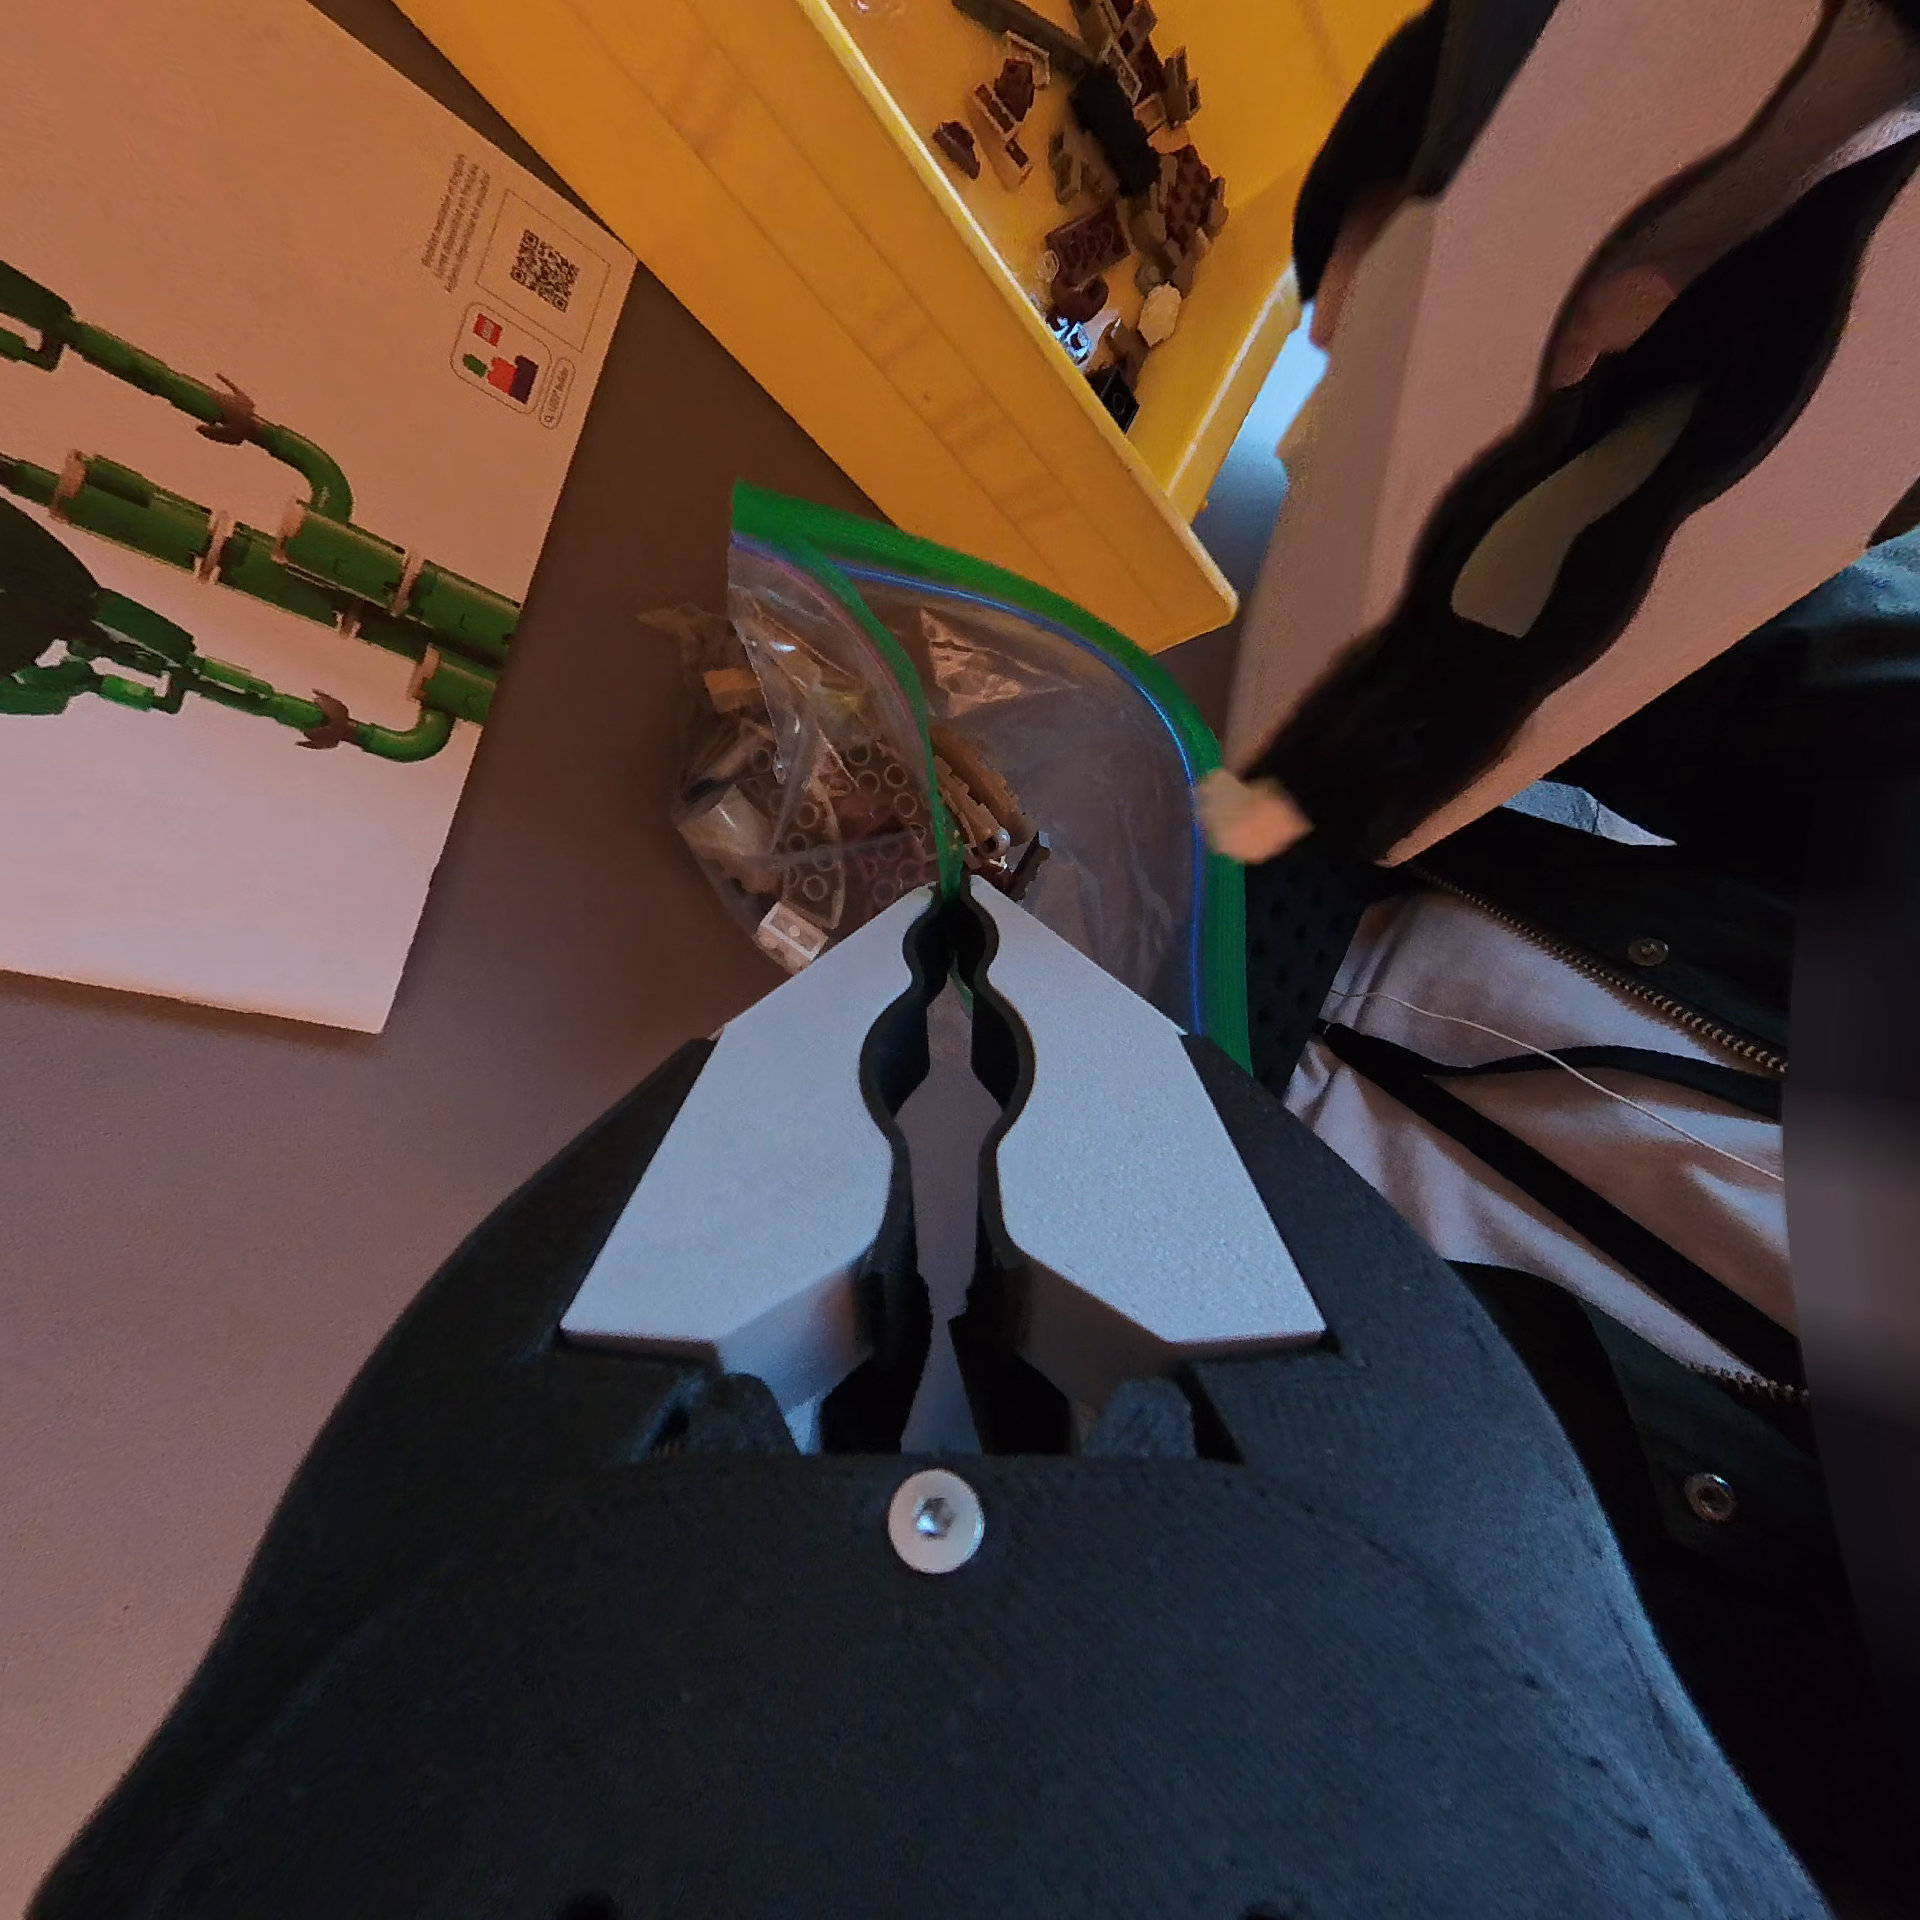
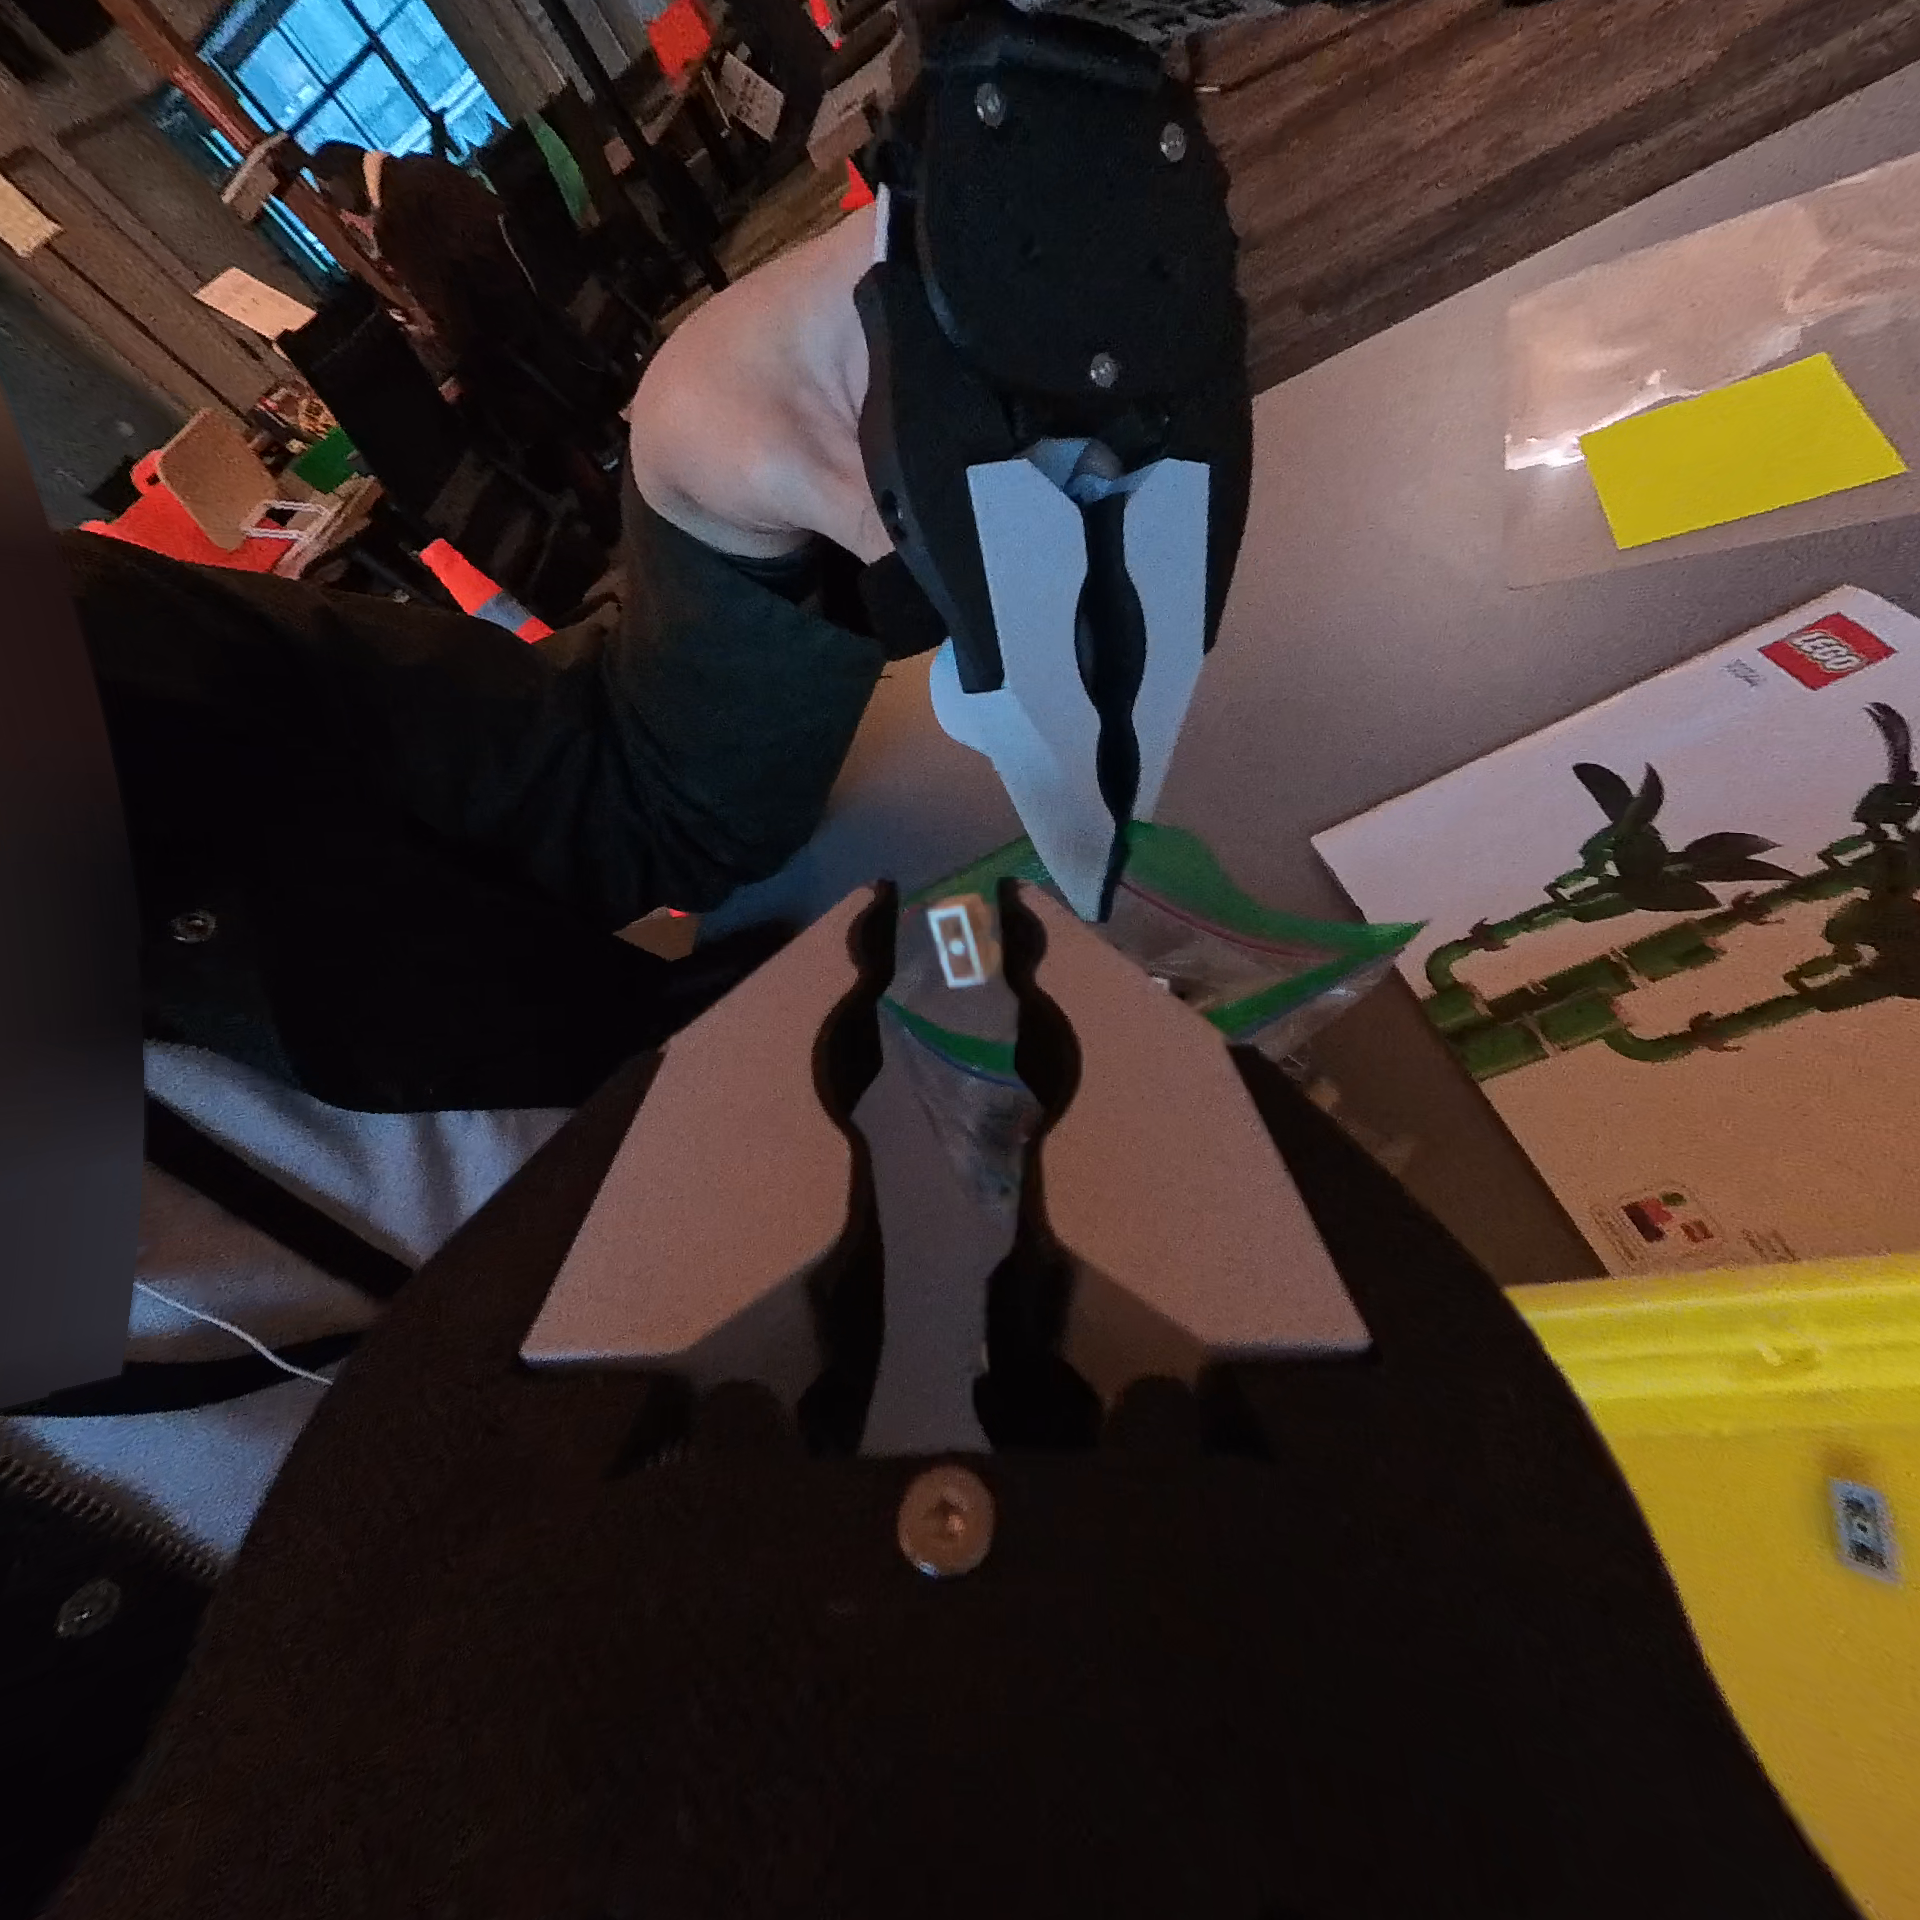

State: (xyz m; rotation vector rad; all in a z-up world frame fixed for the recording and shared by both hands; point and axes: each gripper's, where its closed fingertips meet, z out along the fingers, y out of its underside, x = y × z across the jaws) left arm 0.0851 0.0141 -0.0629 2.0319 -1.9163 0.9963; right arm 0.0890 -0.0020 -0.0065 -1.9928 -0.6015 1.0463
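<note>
Grey tabletop (image 1: 582, 883) with instruction booklet (image 1: 208, 520) and yellow tray (image 1: 935, 364). Left gripper (image 1: 954, 914) clamped on zip bag (image 1: 1039, 707) rim; right gripper (image 2: 948, 914) pinching small tan brick (image 2: 961, 943) above bag.

We note a grey-brown table (image 1: 582, 790). On it, at 12 o'clock, sits a yellow tray (image 1: 935, 343) holding a heap of small brown and dark bricks (image 1: 1117, 177). At 9 o'clock lies a white instruction booklet (image 1: 260, 727) printed with a green plant model. Between them, at centre, we log a clear zip bag (image 1: 935, 748) with a green seal, bricks inside. Farther off lies a yellow sheet (image 2: 1740, 462) in a clear sleeve.
</note>
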